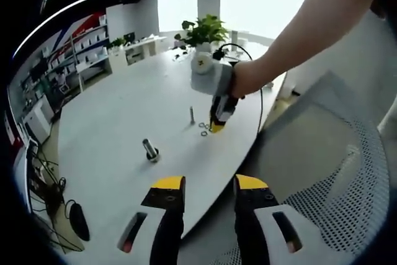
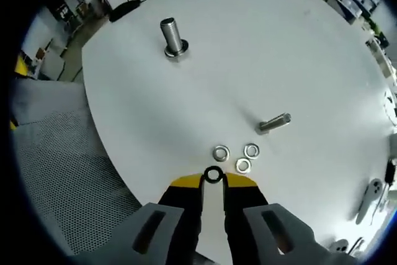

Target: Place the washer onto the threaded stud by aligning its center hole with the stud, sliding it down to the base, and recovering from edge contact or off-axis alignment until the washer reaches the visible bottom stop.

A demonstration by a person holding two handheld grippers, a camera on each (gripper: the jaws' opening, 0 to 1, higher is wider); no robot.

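Right claw (image 2: 213,181) pinches a dark washer (image 2: 213,175) by its rim, low over the counter (image 2: 298,60). Light, thin, stiff, probably slippery; edge grip fits. Left claw (image 1: 209,192) released, holding nothing.

No text, label, brand, number or sign can be read in either view. In the left gripper view, the shelving (image 1: 87,44) at the upper left of the frame carries red and blue panels, but any lettering on them is too small and blurred to make out. The white worktop (image 2: 260,54) bears no markings.
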